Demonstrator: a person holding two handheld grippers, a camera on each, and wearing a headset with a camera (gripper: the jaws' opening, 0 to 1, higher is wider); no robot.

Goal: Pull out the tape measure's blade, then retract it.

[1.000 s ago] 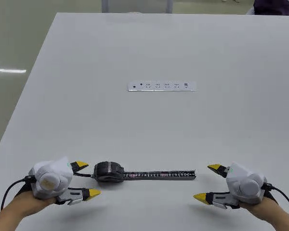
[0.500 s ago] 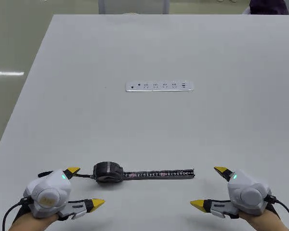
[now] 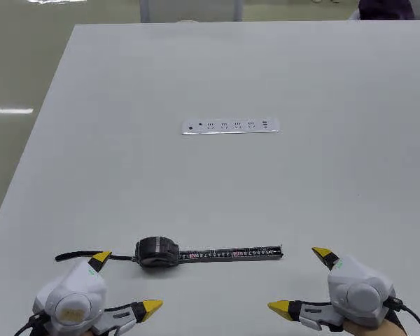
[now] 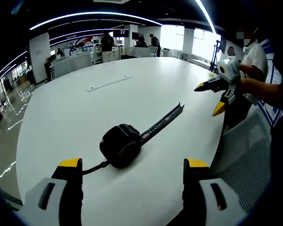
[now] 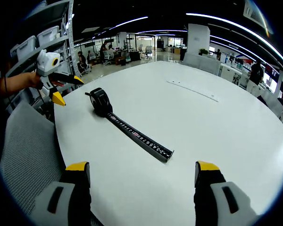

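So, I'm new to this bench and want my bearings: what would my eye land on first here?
A black tape measure lies near the front edge of the white table, its blade drawn out flat to the right. The left gripper and right gripper sit open at either end of it, touching nothing. Farther back lies a white power strip.

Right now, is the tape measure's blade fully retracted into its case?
No, the blade lies extended on the table, out of the case.
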